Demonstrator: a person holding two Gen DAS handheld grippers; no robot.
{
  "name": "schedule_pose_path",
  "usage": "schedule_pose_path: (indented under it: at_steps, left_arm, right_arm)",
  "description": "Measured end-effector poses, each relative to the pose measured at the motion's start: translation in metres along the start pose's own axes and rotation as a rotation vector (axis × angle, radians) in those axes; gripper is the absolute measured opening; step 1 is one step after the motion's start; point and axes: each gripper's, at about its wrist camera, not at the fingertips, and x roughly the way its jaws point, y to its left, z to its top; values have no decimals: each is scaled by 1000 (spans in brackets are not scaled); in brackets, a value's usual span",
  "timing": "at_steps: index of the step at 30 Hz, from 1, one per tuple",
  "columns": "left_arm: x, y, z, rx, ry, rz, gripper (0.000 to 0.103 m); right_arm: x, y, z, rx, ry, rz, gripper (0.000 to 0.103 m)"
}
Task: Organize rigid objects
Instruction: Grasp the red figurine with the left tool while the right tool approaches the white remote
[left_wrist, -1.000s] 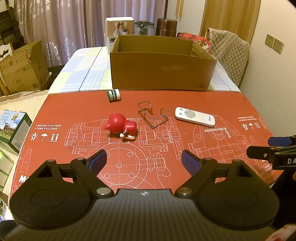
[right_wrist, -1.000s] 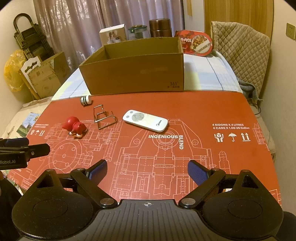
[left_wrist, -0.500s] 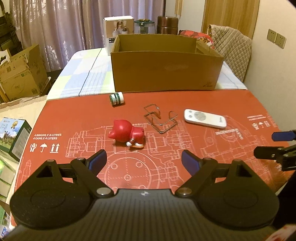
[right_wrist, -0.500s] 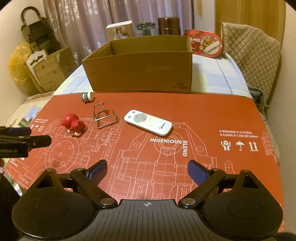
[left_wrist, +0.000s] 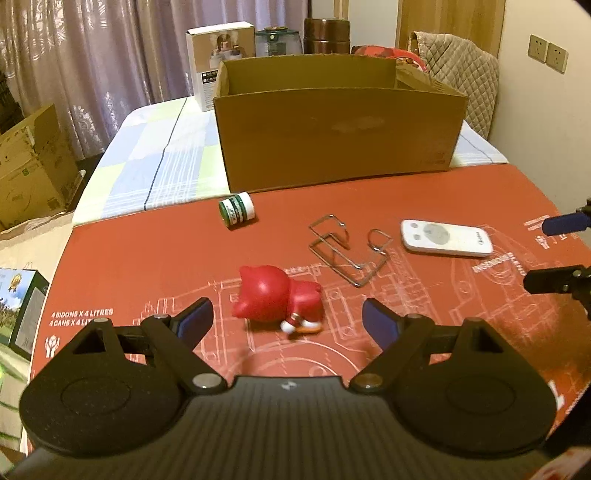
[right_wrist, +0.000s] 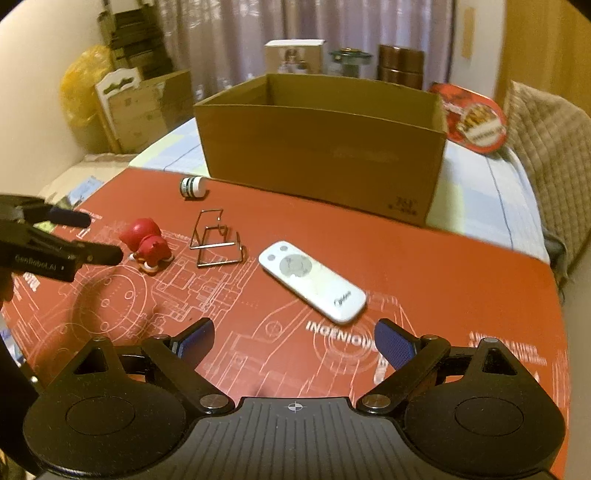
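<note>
On the red mat lie a red toy figure, a bent wire stand, a white remote and a small green-and-white bottle on its side. Behind them stands an open cardboard box. My left gripper is open, and the red toy sits just beyond and between its blue pads, untouched. My right gripper is open just short of the white remote. The left gripper's fingers show at the left edge of the right wrist view beside the red toy.
A checked cloth covers the table behind the mat. A white carton, a jar and a brown canister stand behind the box. A padded chair is at the right, cardboard boxes at the left.
Both grippers have moved forward and down toward the mat. The red toy now sits between the left pads' line, and the remote is much closer to the right gripper. Both stay open.
</note>
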Motion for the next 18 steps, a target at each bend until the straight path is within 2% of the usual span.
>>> schedule_pose_path:
  at_steps: [8, 18]
  left_arm:
    - [30, 12, 7, 25, 11, -27, 85]
    - [53, 10, 11, 59, 24, -45, 85]
  right_arm:
    - [33, -6, 9, -83, 37, 39, 91]
    - [62, -15, 15, -165, 88, 45, 91]
